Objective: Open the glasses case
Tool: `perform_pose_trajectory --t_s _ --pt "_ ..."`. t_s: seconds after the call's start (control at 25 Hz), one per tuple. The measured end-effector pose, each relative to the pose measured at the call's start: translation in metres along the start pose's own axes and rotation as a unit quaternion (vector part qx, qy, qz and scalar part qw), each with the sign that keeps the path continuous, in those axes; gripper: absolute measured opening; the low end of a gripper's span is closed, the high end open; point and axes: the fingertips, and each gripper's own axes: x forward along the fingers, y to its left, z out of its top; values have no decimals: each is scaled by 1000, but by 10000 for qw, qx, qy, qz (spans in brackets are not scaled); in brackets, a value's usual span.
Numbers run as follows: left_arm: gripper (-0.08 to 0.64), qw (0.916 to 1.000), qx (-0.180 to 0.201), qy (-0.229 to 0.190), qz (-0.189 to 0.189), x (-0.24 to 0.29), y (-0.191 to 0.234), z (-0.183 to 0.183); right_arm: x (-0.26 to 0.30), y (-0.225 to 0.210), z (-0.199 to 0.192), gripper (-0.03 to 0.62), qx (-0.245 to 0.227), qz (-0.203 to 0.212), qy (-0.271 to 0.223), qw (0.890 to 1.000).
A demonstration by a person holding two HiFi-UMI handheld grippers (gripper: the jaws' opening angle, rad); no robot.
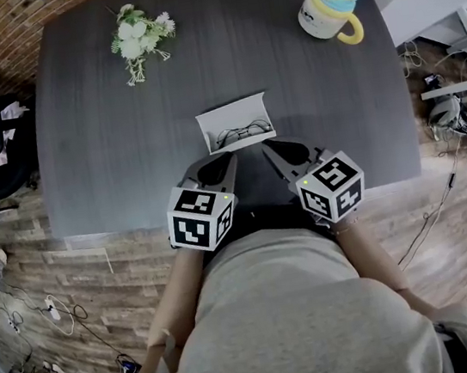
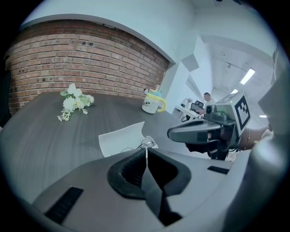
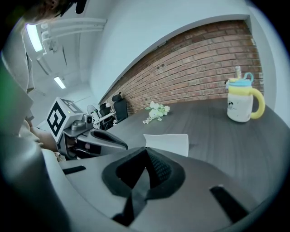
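At the near edge of the bench [image 1: 106, 148]: both grippers hover side by side, tips toward the glasses case.
Glasses case [image 1: 237, 124]: white, lying just beyond the gripper tips, lid raised and leaning back, a pair of glasses [image 1: 241, 134] inside.
Left gripper [image 1: 220, 164]: jaws pressed together, nothing between them; close to the case, not touching it.
Right gripper [image 1: 274, 153]: jaws closed tight on nothing; also just short of the case.
Far left of the bench: a small bunch of white flowers [image 1: 140, 37].
Far right of the bench: a cream mug [image 1: 331, 10] with a yellow handle and blue lid.
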Motion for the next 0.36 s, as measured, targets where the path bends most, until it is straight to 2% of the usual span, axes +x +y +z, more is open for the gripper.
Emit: perform_pose_trajectory --t_s 0.36 --pt "28 10000 -41 -2 23 0 3 -1 -4 -8 1 6 130 -127 -57 9998"
